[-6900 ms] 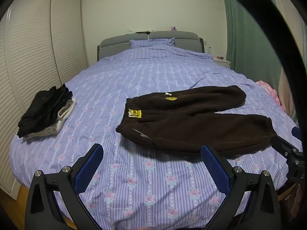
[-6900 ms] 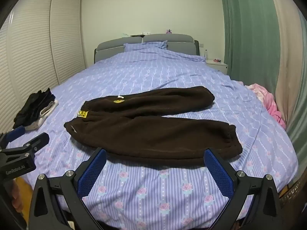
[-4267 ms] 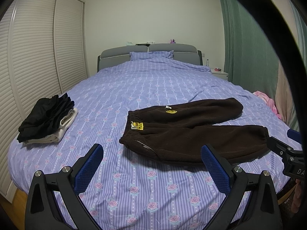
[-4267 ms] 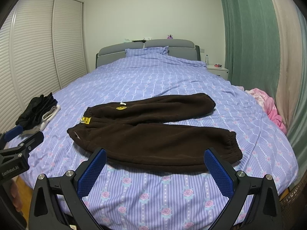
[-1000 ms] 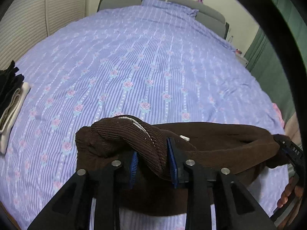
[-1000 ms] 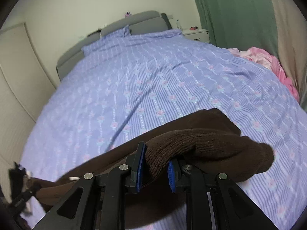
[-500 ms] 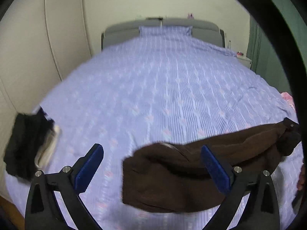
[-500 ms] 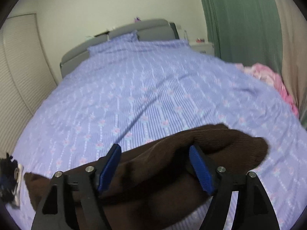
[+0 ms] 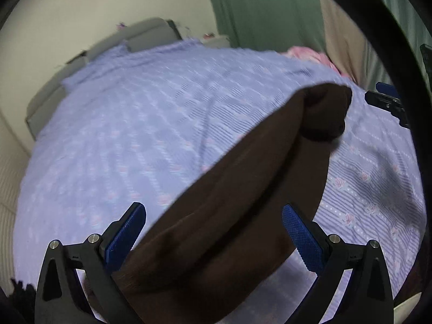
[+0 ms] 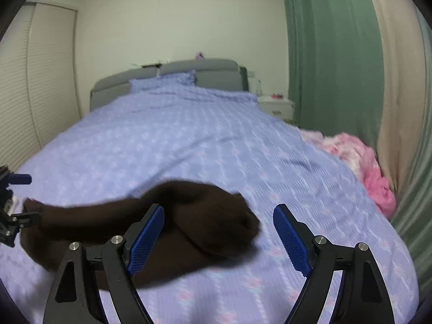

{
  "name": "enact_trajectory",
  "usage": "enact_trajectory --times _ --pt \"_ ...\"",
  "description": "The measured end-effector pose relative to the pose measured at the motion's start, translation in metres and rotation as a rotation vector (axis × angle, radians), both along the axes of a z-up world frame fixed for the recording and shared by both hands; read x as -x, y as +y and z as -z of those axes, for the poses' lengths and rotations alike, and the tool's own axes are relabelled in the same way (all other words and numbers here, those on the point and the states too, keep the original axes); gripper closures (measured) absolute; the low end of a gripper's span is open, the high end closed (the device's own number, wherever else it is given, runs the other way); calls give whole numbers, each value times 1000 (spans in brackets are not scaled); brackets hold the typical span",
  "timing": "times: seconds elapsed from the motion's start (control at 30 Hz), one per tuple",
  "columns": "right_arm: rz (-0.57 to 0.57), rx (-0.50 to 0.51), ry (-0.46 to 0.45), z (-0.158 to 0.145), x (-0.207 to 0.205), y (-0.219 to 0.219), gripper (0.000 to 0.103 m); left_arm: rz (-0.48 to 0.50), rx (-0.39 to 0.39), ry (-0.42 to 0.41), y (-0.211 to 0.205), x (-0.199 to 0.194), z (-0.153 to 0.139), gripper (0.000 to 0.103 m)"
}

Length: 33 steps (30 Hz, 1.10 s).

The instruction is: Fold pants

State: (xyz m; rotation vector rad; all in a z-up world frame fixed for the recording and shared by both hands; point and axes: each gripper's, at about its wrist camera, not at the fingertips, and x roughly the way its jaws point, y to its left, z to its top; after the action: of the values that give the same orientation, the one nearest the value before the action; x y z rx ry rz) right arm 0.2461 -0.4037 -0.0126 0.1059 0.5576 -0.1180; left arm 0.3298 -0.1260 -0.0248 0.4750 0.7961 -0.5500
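On my far left a louvred wardrobe [image 10: 29,102] lines the wall, and my left gripper [image 9: 213,232] stands spread wide, its pads clear of the brown pants [image 9: 229,216], which lie folded lengthwise along the near edge of the lilac bedspread [image 10: 205,140]. My right gripper [image 10: 218,235] has just been opening and gapes over the cuff end without pressing it. Far back stands the grey headboard [image 10: 189,73]; right of it a white nightstand [image 10: 275,106], green curtain [image 10: 332,54] and pink bundle [image 10: 364,167]; nothing crowds the pants.
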Motion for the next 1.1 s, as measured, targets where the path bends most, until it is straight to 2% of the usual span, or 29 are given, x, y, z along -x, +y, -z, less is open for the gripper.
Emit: enact_trajectory --times 0.07,0.13,0.2,0.27,0.3,0.37,0.5,0.57,0.63,0.7,0.77,0.83,0.9,0.97,1.1 --pt "-13 -32 47 15 -7 -14 19 -4 -14 30 -13 -10 16 2" --pt "-40 -54 86 29 -15 -21 19 -15 -21 47 -17 -18 25 14" --pt "-78 -61 110 41 -25 -23 19 -31 -23 64 -14 -23 30 37" --pt "-110 -64 134 52 -40 -25 20 -48 -17 92 -14 -35 36 49" --pt "-118 -61 150 57 -52 -27 21 -62 -20 93 -15 -41 38 53" --pt "-120 -70 156 60 -68 -33 26 -88 -28 85 -13 -50 39 55" --pt "-34 -115 173 54 -106 -52 26 -161 -34 83 -17 -76 46 51" --pt "27 -123 218 55 -125 -57 26 -209 -25 122 -20 -94 56 46" --pt "44 -130 283 62 -144 -57 26 -256 -18 174 -18 -108 69 46" --pt "62 -89 357 69 -157 -54 26 -279 -16 213 -18 -113 81 43" --pt "64 -58 358 66 -156 -47 26 -293 0 220 -15 -110 82 42" --pt "79 -1 313 49 -141 -37 26 -301 27 177 -6 -101 69 35" --pt "91 58 243 28 -123 -26 26 -310 54 93 4 -85 48 20" --pt "84 112 167 6 -101 -9 26 -286 103 -3 20 -58 23 11" --pt "-78 87 101 -19 -71 37 25 -283 161 -123 71 -17 -6 3"
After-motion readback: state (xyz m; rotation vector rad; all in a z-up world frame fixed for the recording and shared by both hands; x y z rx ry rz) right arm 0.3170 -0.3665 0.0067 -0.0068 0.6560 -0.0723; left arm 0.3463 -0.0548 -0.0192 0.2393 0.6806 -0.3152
